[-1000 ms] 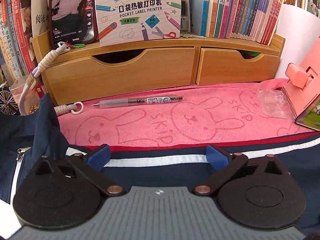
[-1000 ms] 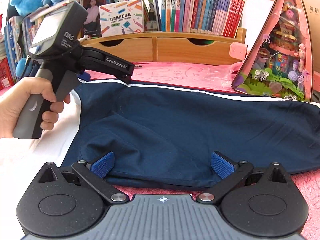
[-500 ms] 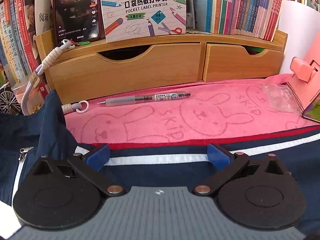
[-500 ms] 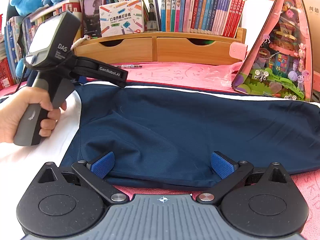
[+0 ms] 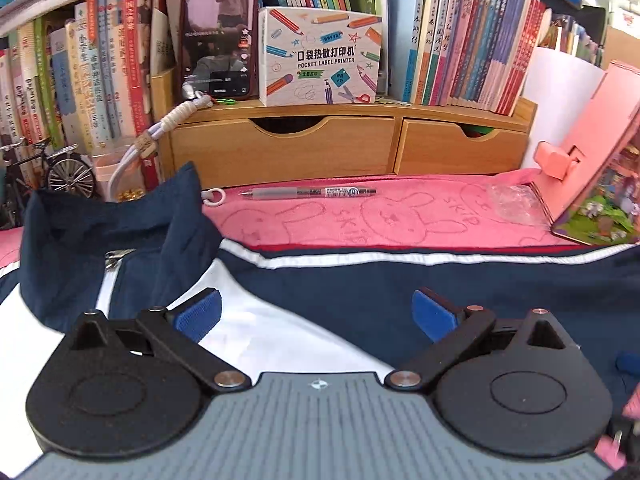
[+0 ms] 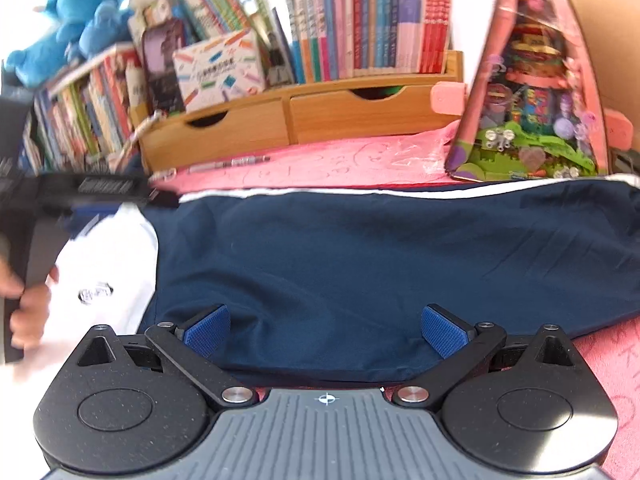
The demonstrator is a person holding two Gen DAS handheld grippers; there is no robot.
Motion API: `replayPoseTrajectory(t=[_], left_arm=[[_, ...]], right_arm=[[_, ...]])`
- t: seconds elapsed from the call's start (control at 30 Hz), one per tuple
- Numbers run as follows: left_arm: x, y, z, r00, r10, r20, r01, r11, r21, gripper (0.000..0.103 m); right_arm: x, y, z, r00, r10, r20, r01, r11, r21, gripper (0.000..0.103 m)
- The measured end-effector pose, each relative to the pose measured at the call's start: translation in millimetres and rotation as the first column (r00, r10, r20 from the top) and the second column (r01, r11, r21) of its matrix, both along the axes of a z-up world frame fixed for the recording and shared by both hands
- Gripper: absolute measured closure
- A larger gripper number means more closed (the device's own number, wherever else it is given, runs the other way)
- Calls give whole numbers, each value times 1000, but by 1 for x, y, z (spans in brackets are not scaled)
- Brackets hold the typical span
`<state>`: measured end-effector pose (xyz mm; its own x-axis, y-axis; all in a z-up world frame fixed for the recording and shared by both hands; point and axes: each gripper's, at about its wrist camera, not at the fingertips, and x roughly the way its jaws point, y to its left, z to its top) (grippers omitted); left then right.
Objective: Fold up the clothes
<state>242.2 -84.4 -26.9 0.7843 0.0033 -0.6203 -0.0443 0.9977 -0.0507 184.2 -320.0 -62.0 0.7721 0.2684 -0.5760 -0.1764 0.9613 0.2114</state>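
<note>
A navy and white jacket [image 6: 360,256] lies flat on a pink towel [image 6: 340,160]. Its navy sleeve stretches to the right, with a white stripe along the far edge. In the left wrist view the jacket [image 5: 460,292] shows its raised collar [image 5: 100,232] and zipper at left. My left gripper [image 5: 316,314] is open and empty above the white chest panel. It also shows in the right wrist view [image 6: 92,196] at far left, blurred. My right gripper [image 6: 326,330] is open and empty over the sleeve's near edge.
A wooden drawer shelf [image 5: 340,148] with books stands at the back. A pen [image 5: 308,192] lies on the towel in front of it. A pink toy box [image 6: 532,92] stands at the right, with crumpled plastic [image 5: 516,200] beside it.
My left gripper pulled back and up toward the near left; it is now over the white chest panel, with the collar in view. The right view tilted and shifted left. Both grippers stay open.
</note>
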Motion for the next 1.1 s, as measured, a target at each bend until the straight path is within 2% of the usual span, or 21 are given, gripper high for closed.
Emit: replayPoseTrajectory(t=[0.07,0.13,0.2,0.3,0.33,0.4,0.47,0.5,0.53,0.57,0.6,0.63,0.7,0.83,0.93,1.0,1.1], left_arm=[[-36,14,8,1000,-18,17,18,1000,17,0],[-71,32,13,1000,-17,23,16,999,41,0],[-102,51,15,1000,0,19,-1,998,58,0],[-142,74,17,998,57,20,-58,994,93,0],[-152,80,17,997,76,19,-78,992,100,0],[-170,91,15,994,109,12,-110,988,109,0],[-183,101,12,990,138,3,-138,983,124,0],[-186,103,10,989,149,-1,-147,981,130,0],[-190,107,7,987,160,-5,-158,978,133,0],[-192,110,4,985,170,-11,-167,977,131,0],[-194,113,1,984,177,-18,-173,977,121,0],[-195,116,-2,983,181,-24,-177,978,108,0],[-196,120,-7,982,187,-35,-184,979,84,0],[-198,124,-8,983,182,-31,-180,982,58,0],[-200,126,-8,983,184,-24,-183,983,35,0],[-201,128,-8,982,187,-18,-187,982,18,0],[-204,132,-7,980,199,-2,-199,980,-4,0]], right_arm=[[-3,-30,4,992,-121,28,120,992,39,0],[-3,-63,10,961,-272,54,272,962,8,0],[2,-99,12,900,-431,57,432,902,-9,0],[14,-153,6,785,-620,0,620,785,16,0],[19,-165,3,755,-656,-15,656,755,15,0],[31,-177,-3,723,-691,-16,691,723,-18,1],[43,-180,-7,709,-705,-23,703,709,-59,0],[49,-180,-8,710,-704,-23,701,709,-70,3],[52,-180,-8,716,-698,-15,695,716,-67,19],[56,-179,-7,726,-687,-7,685,725,-66,31],[58,-177,-6,738,-675,-4,674,736,-64,65],[60,-175,-5,745,-667,-7,665,744,-60,79],[58,-171,-1,759,-651,-2,650,759,-32,89],[45,-154,13,791,-610,48,609,792,38,94],[27,-116,40,833,-536,135,527,844,97,95],[15,-71,61,884,-419,208,407,908,101,95],[2,5,84,936,-203,288,190,979,74,95]])
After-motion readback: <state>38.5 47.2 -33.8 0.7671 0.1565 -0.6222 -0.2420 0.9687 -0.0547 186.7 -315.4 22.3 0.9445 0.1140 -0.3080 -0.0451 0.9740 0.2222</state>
